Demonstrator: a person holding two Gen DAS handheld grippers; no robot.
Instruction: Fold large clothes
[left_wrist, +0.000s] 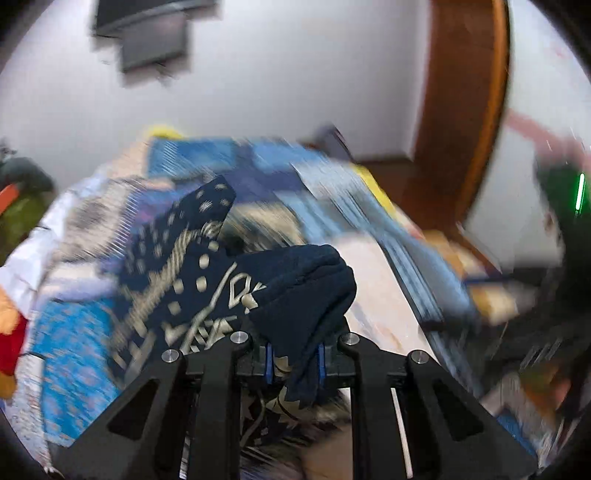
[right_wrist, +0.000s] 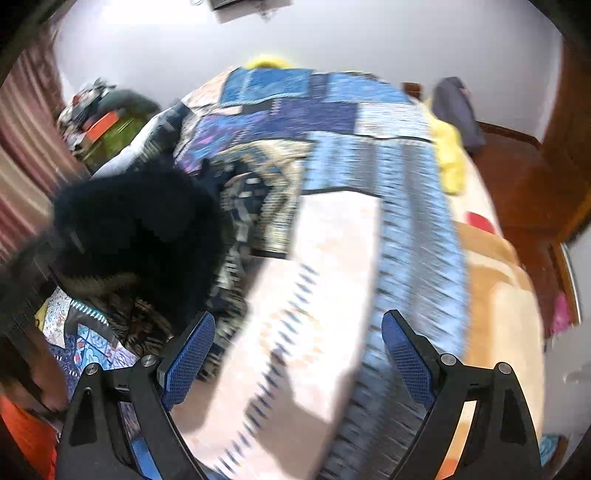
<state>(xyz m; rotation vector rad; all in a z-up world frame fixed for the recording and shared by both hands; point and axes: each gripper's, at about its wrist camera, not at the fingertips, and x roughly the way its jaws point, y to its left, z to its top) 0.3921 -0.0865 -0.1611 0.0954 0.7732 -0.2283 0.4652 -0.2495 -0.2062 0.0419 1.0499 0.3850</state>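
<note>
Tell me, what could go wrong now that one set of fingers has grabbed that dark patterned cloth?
1. The left gripper pinches only a small bunched corner of the dark patterned garment; it might slip out when lifted.
2. The right gripper is open and holds nothing, so the garment could hang unevenly and twist.
3. The garment lies on a patchwork bedspread; closing the right fingers there could catch the bedspread too.

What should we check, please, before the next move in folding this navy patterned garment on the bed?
1. Left gripper shut on the navy patterned garment: ok.
2. Enough cloth in that grip: ok, a bunch sticks out past the pads.
3. Right gripper open and empty: ok.
4. Garment's second corner located: cannot tell, blurred.
5. Patchwork bedspread flat for folding: cannot tell.
</note>
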